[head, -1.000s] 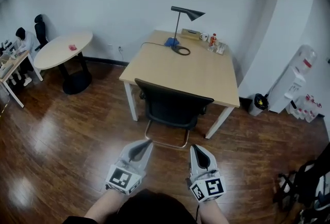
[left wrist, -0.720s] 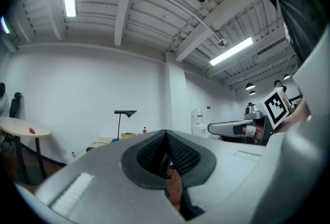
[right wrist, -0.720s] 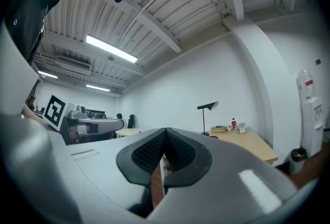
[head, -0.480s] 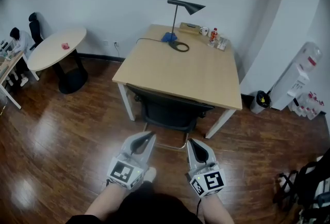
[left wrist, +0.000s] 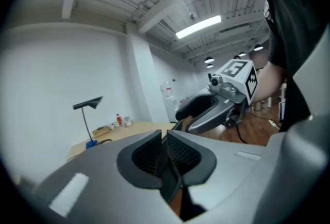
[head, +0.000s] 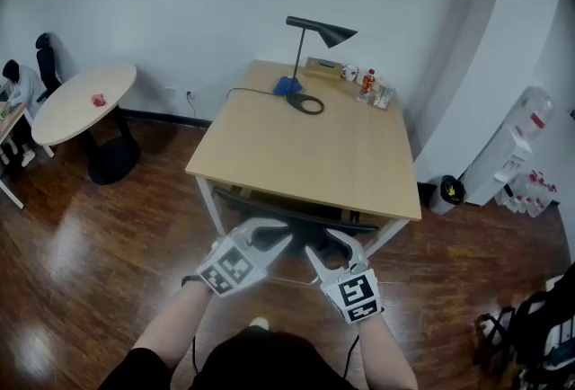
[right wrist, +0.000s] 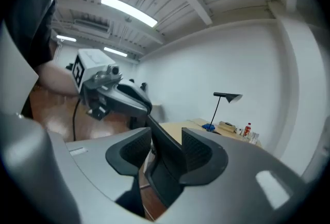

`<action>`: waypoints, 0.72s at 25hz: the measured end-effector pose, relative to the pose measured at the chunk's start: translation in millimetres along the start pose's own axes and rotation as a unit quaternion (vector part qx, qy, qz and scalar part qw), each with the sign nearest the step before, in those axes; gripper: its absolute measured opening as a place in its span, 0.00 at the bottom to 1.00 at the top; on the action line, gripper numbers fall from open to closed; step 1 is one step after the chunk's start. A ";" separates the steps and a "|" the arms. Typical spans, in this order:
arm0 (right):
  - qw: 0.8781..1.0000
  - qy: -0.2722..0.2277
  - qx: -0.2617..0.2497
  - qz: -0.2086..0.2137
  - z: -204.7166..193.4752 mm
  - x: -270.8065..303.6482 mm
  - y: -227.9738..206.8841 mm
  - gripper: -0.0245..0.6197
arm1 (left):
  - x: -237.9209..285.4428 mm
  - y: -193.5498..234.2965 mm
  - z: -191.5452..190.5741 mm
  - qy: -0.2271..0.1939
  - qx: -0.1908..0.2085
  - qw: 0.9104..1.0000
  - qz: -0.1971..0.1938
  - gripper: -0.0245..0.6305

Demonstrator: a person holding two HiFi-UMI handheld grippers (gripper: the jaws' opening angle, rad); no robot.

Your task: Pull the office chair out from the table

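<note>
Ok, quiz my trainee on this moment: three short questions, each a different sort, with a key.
1. True or false: the office chair stands pulled clear of the table.
2. What stands between the jaws of the right gripper? A. the chair's backrest. B. a cloth. C. nothing.
3. Which gripper has its jaws together?

Key
1. False: it is tucked under the table.
2. A: the jaws are opening with the backrest's top edge between them.
3. The left gripper.

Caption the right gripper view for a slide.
Right gripper jaws opening around the office chair backrest, desk lamp behind.
</note>
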State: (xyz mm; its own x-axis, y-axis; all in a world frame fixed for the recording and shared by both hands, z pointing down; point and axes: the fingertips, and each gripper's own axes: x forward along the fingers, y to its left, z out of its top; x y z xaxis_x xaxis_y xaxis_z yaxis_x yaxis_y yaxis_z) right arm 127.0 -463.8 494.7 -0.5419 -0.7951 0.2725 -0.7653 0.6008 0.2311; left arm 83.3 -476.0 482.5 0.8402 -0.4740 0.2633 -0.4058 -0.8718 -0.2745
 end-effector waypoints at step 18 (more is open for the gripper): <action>0.889 0.336 -0.227 0.213 -109.7 86.9 -32.5 0.44 | 57.7 33.6 -122.4 0.300 0.164 0.907 -0.244 0.45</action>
State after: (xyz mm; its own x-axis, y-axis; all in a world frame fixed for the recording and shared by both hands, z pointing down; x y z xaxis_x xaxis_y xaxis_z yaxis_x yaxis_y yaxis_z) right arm 142.9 -543.3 613.3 -0.3027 -0.3493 0.8868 -0.2381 0.9286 0.2846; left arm 74.1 -547.7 601.6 0.5037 -0.1090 0.8570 0.1735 -0.9590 -0.2240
